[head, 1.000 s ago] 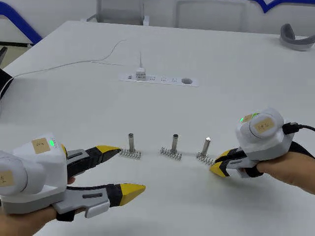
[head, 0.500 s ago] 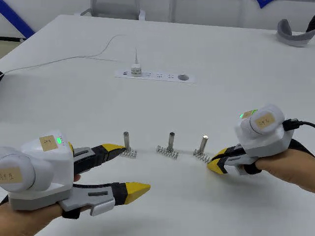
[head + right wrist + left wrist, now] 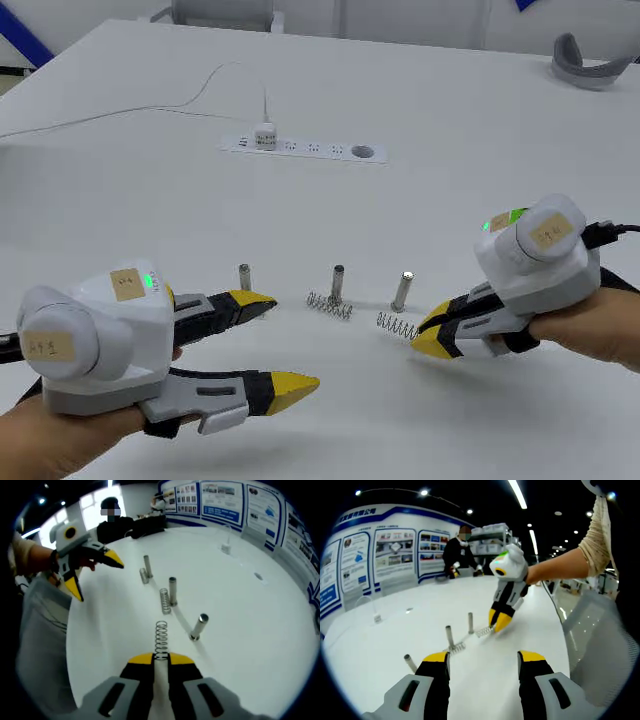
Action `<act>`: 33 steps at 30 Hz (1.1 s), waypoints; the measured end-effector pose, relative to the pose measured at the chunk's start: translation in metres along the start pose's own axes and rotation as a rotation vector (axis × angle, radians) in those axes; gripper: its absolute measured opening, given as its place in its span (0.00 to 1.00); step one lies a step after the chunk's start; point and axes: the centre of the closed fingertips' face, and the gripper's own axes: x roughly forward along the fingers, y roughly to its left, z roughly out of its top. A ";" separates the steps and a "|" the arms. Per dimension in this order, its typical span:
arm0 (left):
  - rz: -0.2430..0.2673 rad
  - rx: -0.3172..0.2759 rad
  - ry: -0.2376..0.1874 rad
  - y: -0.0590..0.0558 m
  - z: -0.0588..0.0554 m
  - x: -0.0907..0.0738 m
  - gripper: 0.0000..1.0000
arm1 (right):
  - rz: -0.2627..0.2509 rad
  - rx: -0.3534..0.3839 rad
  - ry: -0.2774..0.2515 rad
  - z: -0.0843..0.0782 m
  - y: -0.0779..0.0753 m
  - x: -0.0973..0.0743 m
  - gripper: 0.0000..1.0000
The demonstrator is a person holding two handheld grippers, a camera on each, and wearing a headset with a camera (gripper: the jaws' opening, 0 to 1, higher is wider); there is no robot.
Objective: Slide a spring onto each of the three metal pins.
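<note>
**Right spring now caught by its end**

My right gripper (image 3: pixel 161 656) no longer shows the slight gap of a second ago. Its jaws now pinch together on the near end of the right spring (image 3: pixel 160 636). That spring lies along the surface (image 3: pixel 480 180), drawn a little clear of the right pin (image 3: pixel 197 626) and just beside it, not on it.

My left gripper (image 3: pixel 296 340) is further forward than before. Its jaws are wide apart and empty, with the upper tip near the left pin (image 3: pixel 245 277).

The middle spring (image 3: pixel 329 305) lies untouched at the foot of the middle pin (image 3: pixel 338 283). The left spring (image 3: pixel 143 575) lies by its own pin.

As I judge it, the first pick is made and no pin carries a spring yet. Held by a single end, the spring may droop or flick when I lift it and stand it over the pin's top.
</note>
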 end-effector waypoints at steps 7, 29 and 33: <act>-0.035 0.043 0.017 -0.005 -0.004 0.014 0.51 | 0.072 -0.053 0.010 0.008 0.020 -0.001 0.11; -0.139 0.167 0.041 -0.032 -0.008 0.040 0.34 | 0.198 -0.189 0.051 0.025 0.061 -0.008 0.11; -0.142 0.202 0.035 -0.034 -0.007 0.043 0.26 | 0.215 -0.192 0.062 0.024 0.064 -0.007 0.11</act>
